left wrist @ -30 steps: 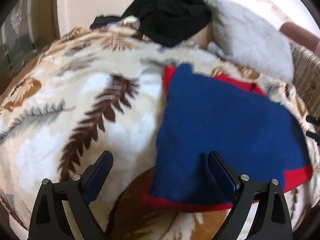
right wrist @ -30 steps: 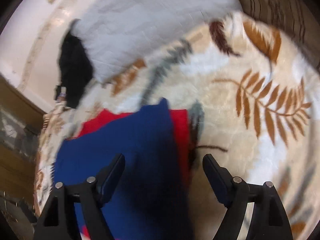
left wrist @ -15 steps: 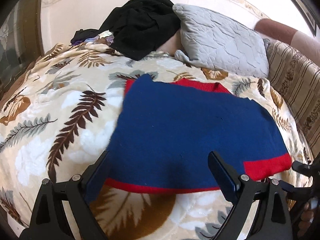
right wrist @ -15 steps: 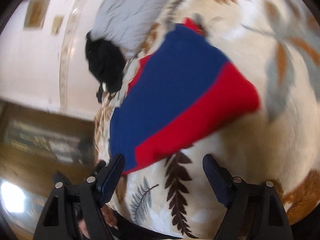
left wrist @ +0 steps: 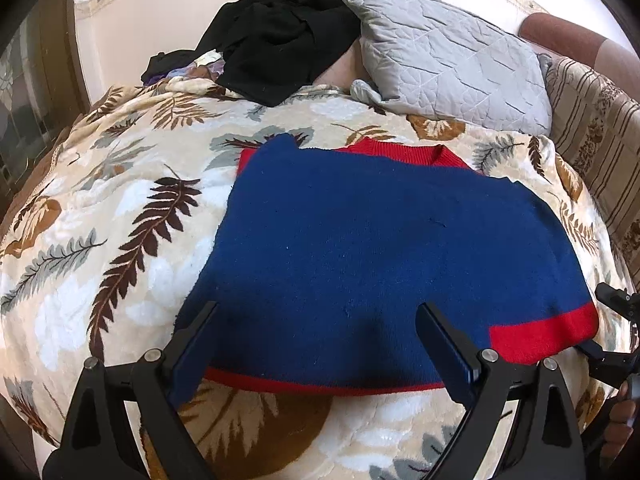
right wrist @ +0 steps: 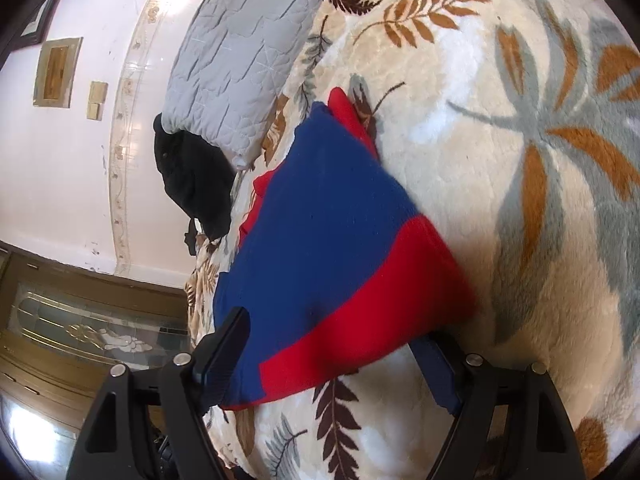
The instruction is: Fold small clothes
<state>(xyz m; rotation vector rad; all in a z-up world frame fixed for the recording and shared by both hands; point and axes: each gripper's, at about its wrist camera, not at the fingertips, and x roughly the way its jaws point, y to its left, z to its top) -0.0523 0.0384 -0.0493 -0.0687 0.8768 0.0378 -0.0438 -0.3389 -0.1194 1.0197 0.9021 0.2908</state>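
1. A blue sweater (left wrist: 376, 252) with red edges lies flat on a fluffy blanket (left wrist: 100, 248) that has leaves printed on it.
2. The sweater looks folded, because a red collar part peeks out along its far edge.
3. A wide red band sits at the sweater's near right corner (it looks much bigger in the right wrist view).
4. The left gripper (left wrist: 316, 344) has its two fingers wide apart, and nothing is pinched between them.
5. The near edge of the sweater sits between the left fingers, just above the thin red hem, but the pads do not squeeze it.
6. The right gripper (right wrist: 340, 354) also has its fingers wide apart.
7. The red corner of the sweater lies in the gap between the right fingers; it covers part of the right-side finger, and I cannot tell if it touches them.
8. In the left wrist view, the right gripper shows at the right edge, next to the red corner.
9. A grey quilted pillow (left wrist: 448, 68) rests at the far end of the blanket.
10. A heap of black clothes (left wrist: 276, 36) sits just beside the pillow, against the pale wall (left wrist: 160, 12).
11. A striped cushion (left wrist: 592, 120) lies off to the right.
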